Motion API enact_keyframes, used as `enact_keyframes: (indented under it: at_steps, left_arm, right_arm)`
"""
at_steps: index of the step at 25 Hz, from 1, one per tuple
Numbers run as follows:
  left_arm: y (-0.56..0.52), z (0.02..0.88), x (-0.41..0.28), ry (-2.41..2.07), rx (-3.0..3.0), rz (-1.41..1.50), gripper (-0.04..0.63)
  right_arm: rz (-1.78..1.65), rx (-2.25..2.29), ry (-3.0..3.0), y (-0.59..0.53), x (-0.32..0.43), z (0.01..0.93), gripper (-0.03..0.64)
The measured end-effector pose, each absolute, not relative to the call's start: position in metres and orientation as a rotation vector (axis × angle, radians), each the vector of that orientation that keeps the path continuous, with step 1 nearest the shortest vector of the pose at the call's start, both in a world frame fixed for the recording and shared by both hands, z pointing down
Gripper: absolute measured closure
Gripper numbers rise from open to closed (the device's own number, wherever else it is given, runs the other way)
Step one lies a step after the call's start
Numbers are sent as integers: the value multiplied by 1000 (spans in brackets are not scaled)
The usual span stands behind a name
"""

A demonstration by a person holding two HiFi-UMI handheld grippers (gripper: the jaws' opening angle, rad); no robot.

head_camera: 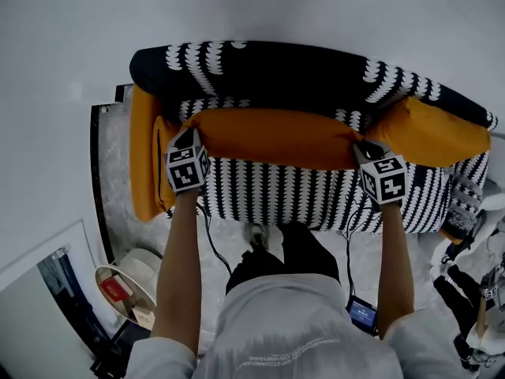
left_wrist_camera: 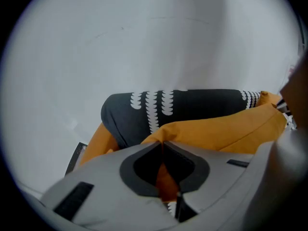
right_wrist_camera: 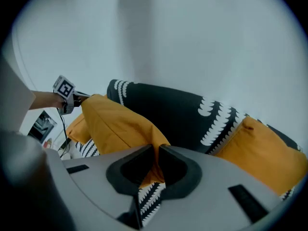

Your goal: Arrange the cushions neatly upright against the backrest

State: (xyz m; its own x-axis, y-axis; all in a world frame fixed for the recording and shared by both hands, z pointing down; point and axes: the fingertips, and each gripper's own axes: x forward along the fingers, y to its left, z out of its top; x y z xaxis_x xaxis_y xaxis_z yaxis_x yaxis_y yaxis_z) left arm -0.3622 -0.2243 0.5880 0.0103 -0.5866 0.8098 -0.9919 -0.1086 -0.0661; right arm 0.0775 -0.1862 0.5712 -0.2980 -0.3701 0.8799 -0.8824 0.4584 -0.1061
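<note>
The person is holding the long orange cushion (head_camera: pixel 272 136) by its two ends, so that it is hanging stretched and level between the two pairs of jaws. I judge that this grip is chosen to bring it square to the backrest (head_camera: pixel 276 73) and stand it upright there. The left gripper (left_wrist_camera: pixel 162 146) is pinching one corner of the orange fabric, and its jaws are nearly together with only the cloth between them. The right gripper (right_wrist_camera: pixel 156 150) is pinching the opposite corner in the same way. The backrest is lying just beyond the jaws and the striped seat (head_camera: pixel 300 200) below them. A second orange cushion (head_camera: pixel 434 133) is leaning beyond the right jaws, and a third orange cushion (head_camera: pixel 142 160) is standing outside the left jaws. Both forearms are reaching forward, well apart and about parallel, and both grippers are pointing steeply down.
</note>
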Motion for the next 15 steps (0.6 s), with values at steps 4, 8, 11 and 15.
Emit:
enact_keyframes:
  at_steps: [4,8,11,15]
  left_arm:
    - [-274,590,-358,-1630,1756,980,561]
    - [-311,594,-353,-1651,1750,977,561]
    - [-331,600,-350,-1653,1739,989,560]
    - [-357,607,-346,-1662,1727,977,560]
  right_arm:
    - [768,1091,-1888,-234,81,571,569]
    - [788,1139,-1876,-270,87,578,569]
    - [812,1161,-1872,-291,89,586,569]
    - [835,1187,-1861,-316,94,598,569]
